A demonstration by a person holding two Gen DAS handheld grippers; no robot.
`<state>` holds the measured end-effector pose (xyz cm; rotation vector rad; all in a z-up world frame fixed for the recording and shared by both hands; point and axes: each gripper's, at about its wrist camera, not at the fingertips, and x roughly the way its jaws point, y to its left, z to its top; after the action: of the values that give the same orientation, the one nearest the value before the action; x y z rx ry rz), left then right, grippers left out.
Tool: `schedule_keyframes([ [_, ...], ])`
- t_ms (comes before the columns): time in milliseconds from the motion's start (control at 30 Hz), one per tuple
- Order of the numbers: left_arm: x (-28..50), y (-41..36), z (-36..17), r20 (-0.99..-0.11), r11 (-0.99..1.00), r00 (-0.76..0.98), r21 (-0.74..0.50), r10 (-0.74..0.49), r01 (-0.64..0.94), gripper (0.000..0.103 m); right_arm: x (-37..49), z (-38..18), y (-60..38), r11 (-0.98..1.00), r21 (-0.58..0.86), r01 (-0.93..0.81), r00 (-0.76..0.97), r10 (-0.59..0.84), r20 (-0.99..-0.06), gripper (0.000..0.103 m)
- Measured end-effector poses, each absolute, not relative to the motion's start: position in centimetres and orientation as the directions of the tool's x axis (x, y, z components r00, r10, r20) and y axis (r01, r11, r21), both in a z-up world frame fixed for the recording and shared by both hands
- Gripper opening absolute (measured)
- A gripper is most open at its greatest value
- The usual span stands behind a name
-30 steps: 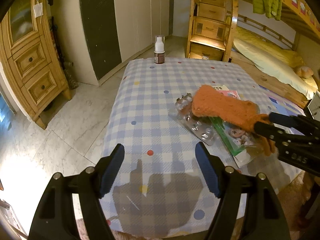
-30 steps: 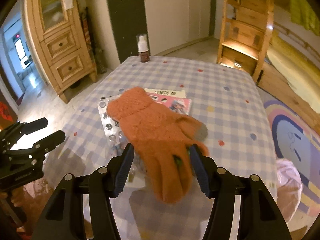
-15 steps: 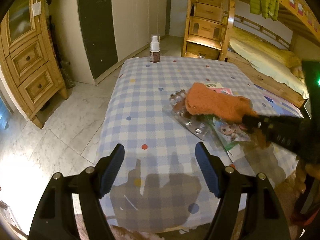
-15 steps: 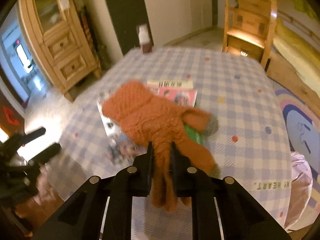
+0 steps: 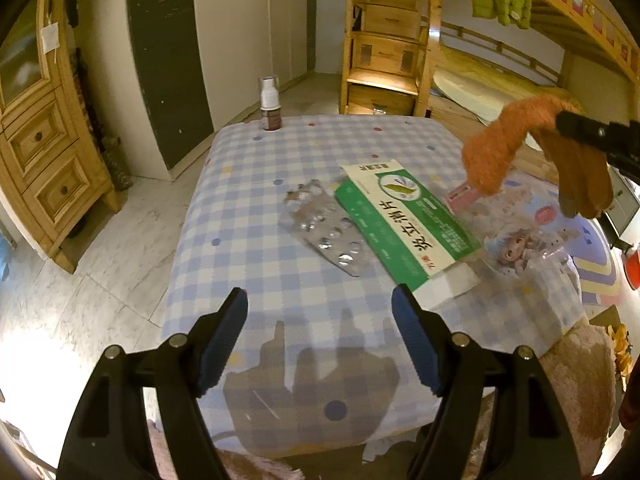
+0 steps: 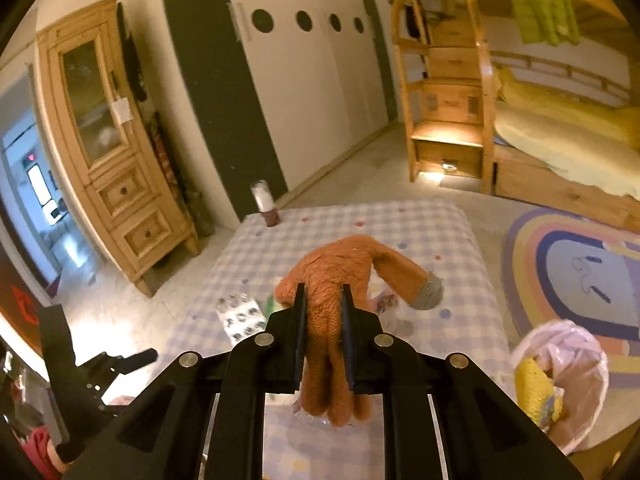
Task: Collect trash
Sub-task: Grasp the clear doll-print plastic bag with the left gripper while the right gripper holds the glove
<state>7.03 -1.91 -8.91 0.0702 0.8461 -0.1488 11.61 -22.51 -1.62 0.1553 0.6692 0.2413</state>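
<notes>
Blue-checked cloth-covered table (image 5: 248, 216): our right gripper (image 6: 322, 332) clamps the fuzzy orange knit glove (image 6: 340, 280) mid-frame, lifted off the cloth.
Glove fingers droop toward us, cuff away; our left gripper (image 5: 318, 344) gapes empty at the near edge.

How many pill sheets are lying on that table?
2, overlapping on the checked table: a blister sheet left of the green box, and another partly beneath its far end. More may hide beneath.
</notes>
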Motion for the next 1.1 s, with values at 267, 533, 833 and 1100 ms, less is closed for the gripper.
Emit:
schedule_keyframes([
  [267, 6.3, -4.0, -9.1, -0.754, 0.977, 0.643, 0.006, -0.136, 0.213, 0.072, 12.1, -7.2, -24.2, 0.961, 0.275, -0.035, 0.635, 0.234, -0.737, 0.016],
  [533, 5.8, -6.5, -9.6, -0.758, 0.956, 0.626, 0.013, -0.182, 0.294, 0.072, 11.0, -13.3, -25.0, 0.964, 0.266, 0.005, 0.497, 0.228, -0.837, 0.016],
  [833, 7.4, -9.7, -10.1, -0.763, 0.930, 0.600, -0.005, -0.240, 0.366, 0.072, 10.5, -13.2, -23.9, 0.981, 0.182, -0.064, 0.515, 0.189, -0.836, 0.016],
  [1100, 11.2, -12.3, -11.3, -0.781, 0.910, 0.568, 0.000, -0.259, 0.415, 0.062, 10.5, -13.2, -24.2, 0.979, 0.186, -0.083, 0.516, 0.202, -0.832, 0.017],
])
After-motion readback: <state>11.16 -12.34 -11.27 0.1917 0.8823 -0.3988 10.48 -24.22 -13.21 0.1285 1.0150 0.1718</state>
